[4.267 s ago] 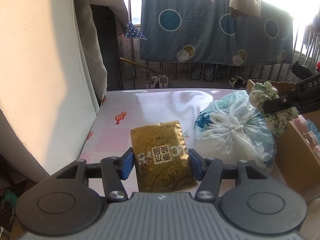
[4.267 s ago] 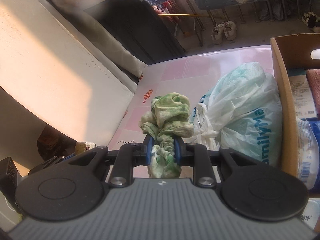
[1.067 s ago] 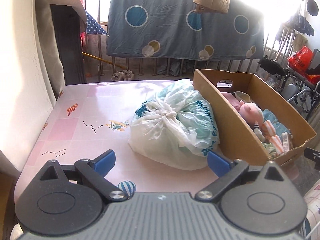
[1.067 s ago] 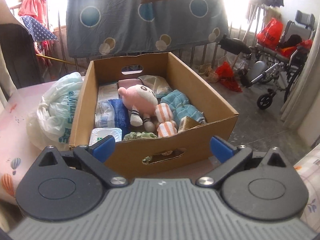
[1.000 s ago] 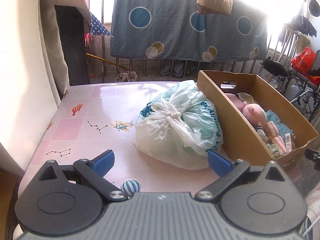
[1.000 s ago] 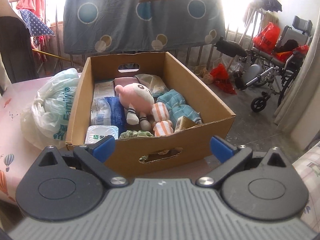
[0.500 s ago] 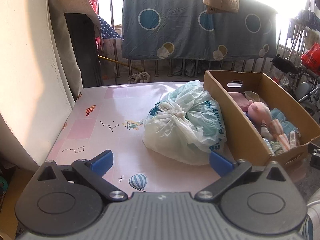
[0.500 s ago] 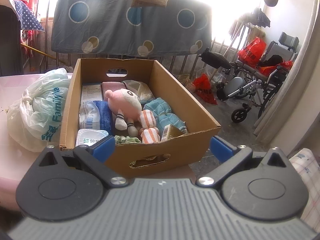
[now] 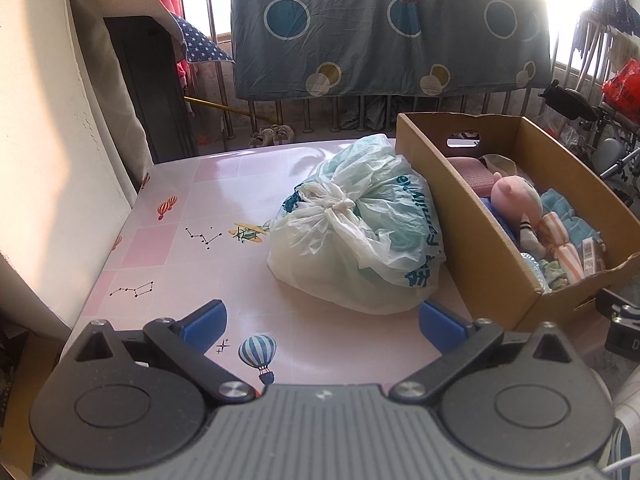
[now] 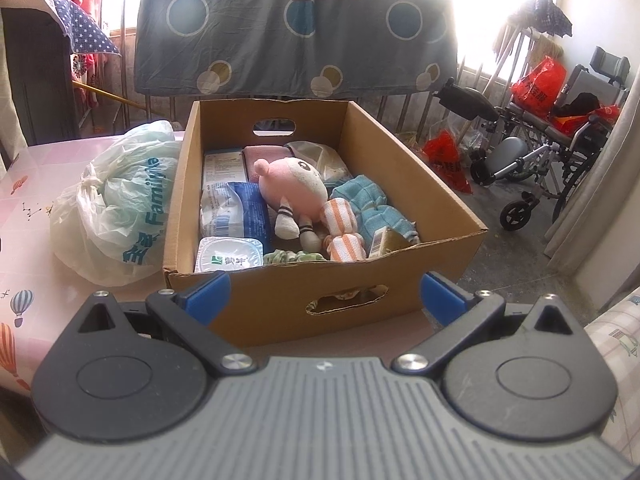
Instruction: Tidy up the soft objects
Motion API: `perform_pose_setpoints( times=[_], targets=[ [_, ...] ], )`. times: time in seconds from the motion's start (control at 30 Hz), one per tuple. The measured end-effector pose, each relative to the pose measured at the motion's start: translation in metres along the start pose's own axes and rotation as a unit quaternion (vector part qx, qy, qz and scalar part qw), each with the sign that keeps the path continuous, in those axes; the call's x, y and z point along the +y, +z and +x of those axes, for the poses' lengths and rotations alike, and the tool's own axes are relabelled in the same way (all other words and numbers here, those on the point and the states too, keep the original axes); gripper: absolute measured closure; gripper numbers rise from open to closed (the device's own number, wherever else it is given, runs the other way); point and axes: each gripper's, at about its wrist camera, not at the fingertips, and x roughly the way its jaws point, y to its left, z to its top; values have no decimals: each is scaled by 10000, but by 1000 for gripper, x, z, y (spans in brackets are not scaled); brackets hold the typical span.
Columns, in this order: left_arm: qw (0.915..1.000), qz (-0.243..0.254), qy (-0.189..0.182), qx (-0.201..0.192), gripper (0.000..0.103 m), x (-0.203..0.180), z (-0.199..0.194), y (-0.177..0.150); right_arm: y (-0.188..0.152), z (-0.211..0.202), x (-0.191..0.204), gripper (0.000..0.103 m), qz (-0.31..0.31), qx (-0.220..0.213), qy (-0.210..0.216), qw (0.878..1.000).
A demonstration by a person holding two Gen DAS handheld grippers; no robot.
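We hold both grippers spread and empty: left gripper [image 9: 322, 322] facing the tied bag [image 9: 356, 232] at 12 o'clock, right gripper [image 10: 324, 294] facing the cardboard box [image 10: 280, 300]. Both have pulled back since a second ago.

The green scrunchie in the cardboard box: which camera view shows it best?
The right wrist view: the green scrunchie lies against the near wall of the cardboard box, beside the striped roll. In the left wrist view only a green scrap shows behind the box's side wall.
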Motion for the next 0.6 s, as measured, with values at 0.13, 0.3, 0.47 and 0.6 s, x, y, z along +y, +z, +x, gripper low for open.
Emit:
perform_pose_setpoints(
  times=[0.13, 0.3, 0.47, 0.6],
  targets=[
    [10000, 10, 28, 66, 0, -1, 5, 0, -1, 6, -2, 1, 32, 82, 191, 9998],
    [9998, 15, 26, 190, 0, 0, 14, 2, -2, 11, -5, 1, 108, 158, 392, 9990],
    [9996, -37, -25, 282, 0, 0, 21, 4, -1, 14, -8, 1, 193, 186, 639, 9976],
    [9995, -54, -47, 308, 0, -1, 25, 6, 1, 16, -10, 1, 242, 189, 774, 9965]
  ],
)
